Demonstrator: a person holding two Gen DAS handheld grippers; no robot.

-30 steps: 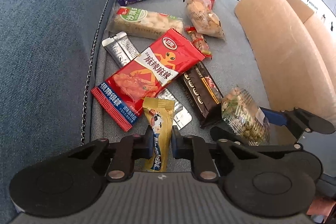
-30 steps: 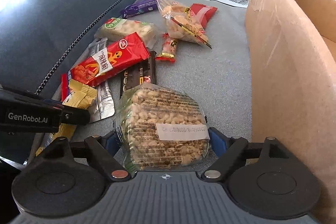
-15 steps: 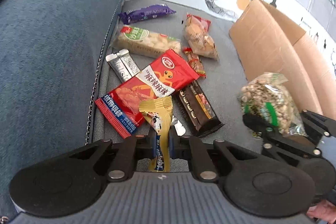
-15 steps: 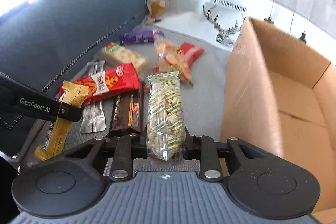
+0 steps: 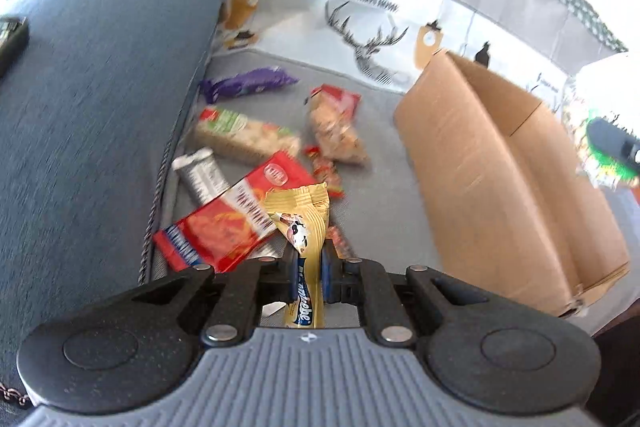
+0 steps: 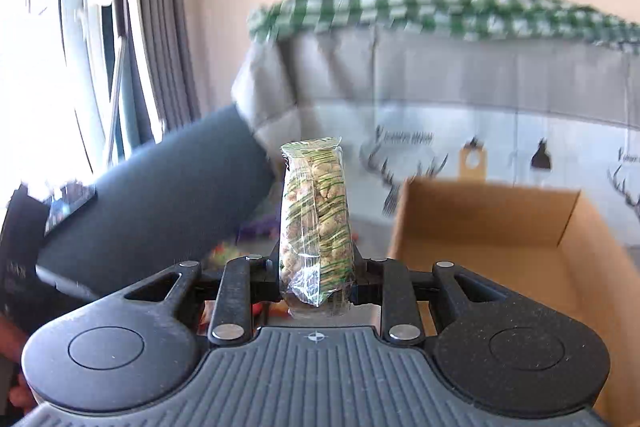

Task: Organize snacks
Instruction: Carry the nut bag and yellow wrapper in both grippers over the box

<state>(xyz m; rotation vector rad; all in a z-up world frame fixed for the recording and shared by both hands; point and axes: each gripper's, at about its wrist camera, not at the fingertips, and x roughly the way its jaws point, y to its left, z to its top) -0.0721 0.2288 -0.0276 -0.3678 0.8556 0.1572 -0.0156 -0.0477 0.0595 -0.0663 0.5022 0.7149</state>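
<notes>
My left gripper (image 5: 309, 273) is shut on a yellow snack stick packet (image 5: 301, 215), lifted above the pile on the grey sofa seat (image 5: 384, 195). Below it lie a red spicy-snack packet (image 5: 236, 219), a silver wrapper (image 5: 200, 175), a pale cracker pack (image 5: 246, 135), a purple bar (image 5: 248, 83) and a clear bag of biscuits (image 5: 336, 131). My right gripper (image 6: 316, 277) is shut on a clear bag of green-striped nuts (image 6: 316, 211), held upright and high. An open cardboard box (image 6: 520, 247) sits just right of that bag. The right gripper shows blurred at the far right of the left wrist view.
A blue sofa backrest (image 5: 88, 115) rises on the left. A deer-print cloth (image 5: 372, 27) with a green checked blanket (image 6: 440, 11) on top covers the back. A window with grey curtains (image 6: 160, 47) lies far left. The cardboard box (image 5: 504, 179) stands on the seat's right side.
The right gripper closed on the nut bag, turned it upright and lifted it high toward the box. The left gripper closed on the yellow packet and raised it off the seat.
</notes>
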